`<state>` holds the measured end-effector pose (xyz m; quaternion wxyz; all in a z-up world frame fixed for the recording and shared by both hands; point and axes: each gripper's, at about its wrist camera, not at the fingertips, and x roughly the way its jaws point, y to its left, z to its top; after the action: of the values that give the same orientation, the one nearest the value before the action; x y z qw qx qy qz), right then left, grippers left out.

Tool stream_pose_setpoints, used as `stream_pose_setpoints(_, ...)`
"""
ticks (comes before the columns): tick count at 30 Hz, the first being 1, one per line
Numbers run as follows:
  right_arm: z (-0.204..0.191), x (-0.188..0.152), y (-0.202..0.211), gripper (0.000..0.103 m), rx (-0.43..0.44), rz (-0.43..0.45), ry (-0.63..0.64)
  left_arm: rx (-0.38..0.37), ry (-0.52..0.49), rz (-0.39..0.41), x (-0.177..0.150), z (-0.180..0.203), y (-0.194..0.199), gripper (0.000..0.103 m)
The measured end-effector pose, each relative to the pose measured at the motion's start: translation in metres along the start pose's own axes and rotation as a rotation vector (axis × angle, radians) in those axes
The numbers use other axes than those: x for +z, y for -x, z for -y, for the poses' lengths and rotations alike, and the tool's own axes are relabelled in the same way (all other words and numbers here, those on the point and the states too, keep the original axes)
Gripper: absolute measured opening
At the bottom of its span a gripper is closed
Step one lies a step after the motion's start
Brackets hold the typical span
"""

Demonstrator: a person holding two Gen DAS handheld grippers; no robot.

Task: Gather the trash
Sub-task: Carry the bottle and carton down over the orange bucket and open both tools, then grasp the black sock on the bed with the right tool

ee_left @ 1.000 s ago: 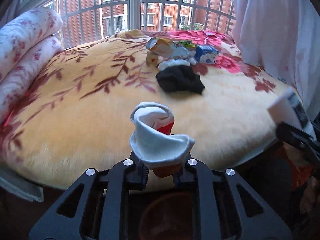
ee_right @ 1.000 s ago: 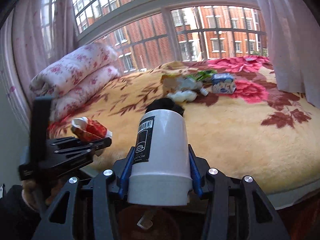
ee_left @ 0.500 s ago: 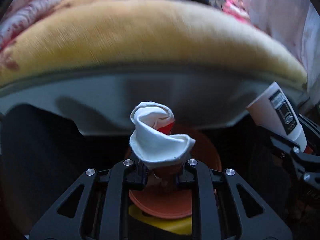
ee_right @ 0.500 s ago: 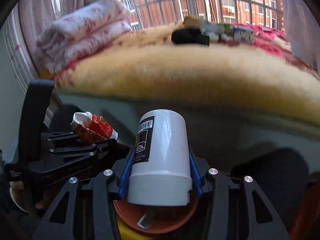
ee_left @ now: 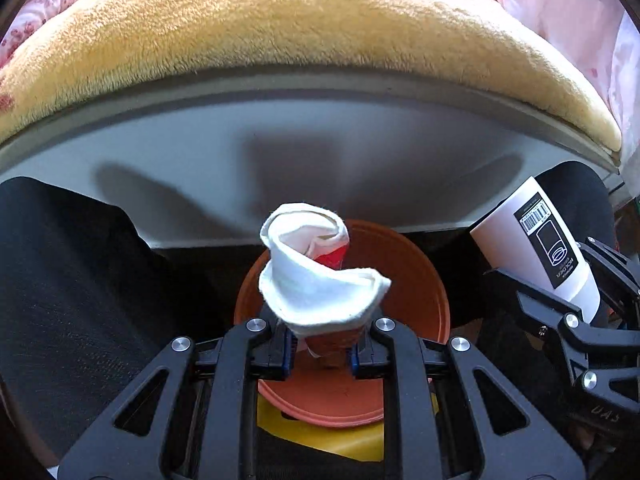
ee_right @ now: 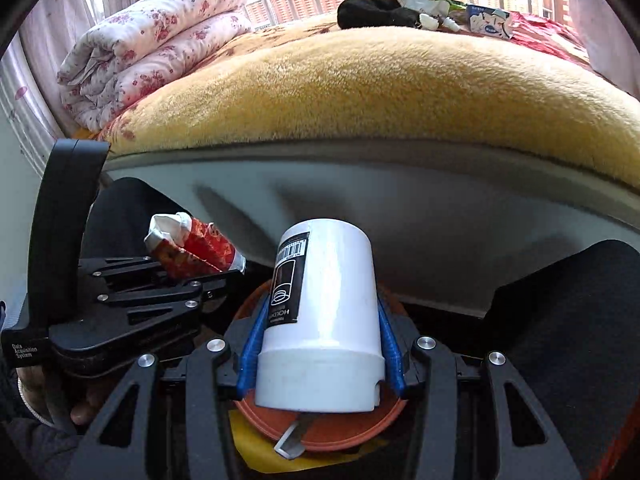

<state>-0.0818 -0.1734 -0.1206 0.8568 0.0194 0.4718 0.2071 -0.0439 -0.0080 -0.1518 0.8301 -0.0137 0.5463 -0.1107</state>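
My left gripper [ee_left: 322,354] is shut on a crumpled red-and-white paper cup [ee_left: 316,280] and holds it above an orange bin [ee_left: 416,280] on the floor by the bed. The cup also shows in the right wrist view [ee_right: 192,248], as does the left gripper [ee_right: 224,276]. My right gripper [ee_right: 320,344] is shut on a white plastic container [ee_right: 324,320] with a barcode label, also above the orange bin [ee_right: 332,438]. The container shows at the right of the left wrist view [ee_left: 536,244]. More trash [ee_right: 424,8] lies far back on the bed.
The bed with a yellow plush blanket [ee_right: 380,92] and grey frame [ee_left: 280,152] rises just ahead. A folded floral quilt [ee_right: 152,40] lies at its left. A black garment [ee_right: 372,12] sits among the trash. Dark trouser legs [ee_left: 68,280] flank the bin.
Both grippers have dropped from bed height to below the bed edge and now hang over the orange bin, still gripping the cup and the container.
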Motion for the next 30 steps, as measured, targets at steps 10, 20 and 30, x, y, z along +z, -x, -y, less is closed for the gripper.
stream_pose_setpoints(10,-0.001,-0.001,-0.003,0.070,0.002,-0.021,-0.009,0.069,0.000,-0.034,0.003,0.005,-0.002,0.073)
stream_pose_setpoints(20,0.015,-0.001,0.006,0.072,-0.011,0.020,-0.075,0.072,0.049,-0.023,0.001,-0.008,-0.001,0.081)
stream_pose_setpoints(30,0.035,0.072,0.056,0.072,-0.044,0.196,0.010,0.057,0.047,0.123,0.002,-0.008,0.033,0.081)
